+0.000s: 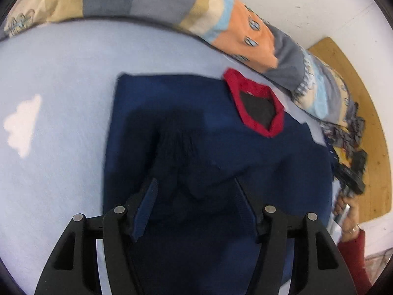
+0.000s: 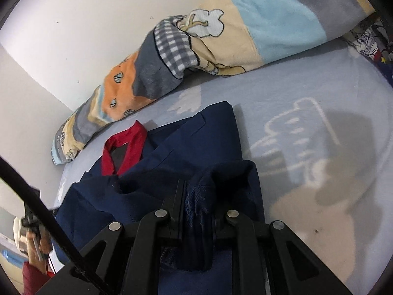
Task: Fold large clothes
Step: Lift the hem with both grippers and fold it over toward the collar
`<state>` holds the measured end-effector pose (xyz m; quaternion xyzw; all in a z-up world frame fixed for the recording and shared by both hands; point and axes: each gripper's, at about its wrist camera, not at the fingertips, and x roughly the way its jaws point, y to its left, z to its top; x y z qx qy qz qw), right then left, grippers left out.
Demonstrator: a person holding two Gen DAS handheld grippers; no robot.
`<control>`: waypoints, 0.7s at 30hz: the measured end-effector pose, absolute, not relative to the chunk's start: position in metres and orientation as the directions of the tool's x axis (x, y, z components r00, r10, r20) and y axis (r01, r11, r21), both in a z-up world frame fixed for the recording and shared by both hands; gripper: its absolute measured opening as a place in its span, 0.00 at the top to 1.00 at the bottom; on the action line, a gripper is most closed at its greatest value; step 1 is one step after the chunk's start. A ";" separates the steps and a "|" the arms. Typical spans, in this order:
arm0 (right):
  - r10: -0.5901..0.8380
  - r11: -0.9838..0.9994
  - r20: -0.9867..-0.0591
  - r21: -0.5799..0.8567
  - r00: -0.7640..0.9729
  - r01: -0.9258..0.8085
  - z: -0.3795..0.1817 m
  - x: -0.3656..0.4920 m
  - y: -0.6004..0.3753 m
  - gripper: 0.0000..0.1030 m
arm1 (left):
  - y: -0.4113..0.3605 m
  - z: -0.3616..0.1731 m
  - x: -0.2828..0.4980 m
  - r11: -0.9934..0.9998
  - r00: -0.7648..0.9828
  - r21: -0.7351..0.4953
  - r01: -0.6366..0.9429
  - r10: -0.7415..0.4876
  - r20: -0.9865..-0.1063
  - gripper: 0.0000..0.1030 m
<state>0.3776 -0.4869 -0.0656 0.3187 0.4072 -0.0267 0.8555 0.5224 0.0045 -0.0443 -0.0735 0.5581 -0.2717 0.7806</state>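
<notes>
A: Left wrist view. Left gripper (image 1: 196, 206) spread wide, nothing between its fingers, over the near part of the sweater (image 1: 172, 113). Sweater lies flat on the bed (image 1: 56, 78), directly ahead of the tool; long axis runs away from it toward the collar (image 1: 255, 103), which sits far and right, near the blanket (image 1: 245, 32). A darker fold of cloth is bunched just ahead of the fingertips.

B: Right wrist view. Right gripper (image 2: 196, 196) pressed together on a bunch of sweater (image 2: 208, 132) cloth, lifted off the bed (image 2: 307, 93). From here the collar (image 2: 127, 142) lies ahead and left, the blanket (image 2: 208, 44) beyond it along the wall.

A: So the right arm already has its hold. The coming move, I judge, turns on the left taking the edge below it, so both ends travel along the long axis toward the collar.

B: Agreed. Which view tells more?

A: Left shows the full spread of the body and its square far-left corner. It does not show the right's pinch, only that tool's body at the right edge.

B: Right shows the pinch and the raised fold. It shows the left tool only as a blur at the lower left; its fingers cannot be read there.
</notes>
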 end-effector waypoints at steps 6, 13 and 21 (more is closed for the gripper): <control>0.211 0.799 -0.707 0.523 0.675 0.297 -0.057 0.379 -0.487 0.84 | -0.020 -0.066 0.548 0.887 0.196 -0.348 0.304 -0.415 -0.888 0.40; 0.217 0.801 -0.706 0.523 0.674 0.289 -0.059 0.382 -0.487 0.84 | -0.044 -0.081 0.546 0.914 0.211 -0.232 0.334 -0.312 -0.926 0.56; 0.213 0.807 -0.671 0.531 0.710 0.260 -0.035 0.381 -0.486 0.84 | -0.021 -0.028 0.532 0.918 0.354 -0.191 0.347 -0.316 -0.880 0.87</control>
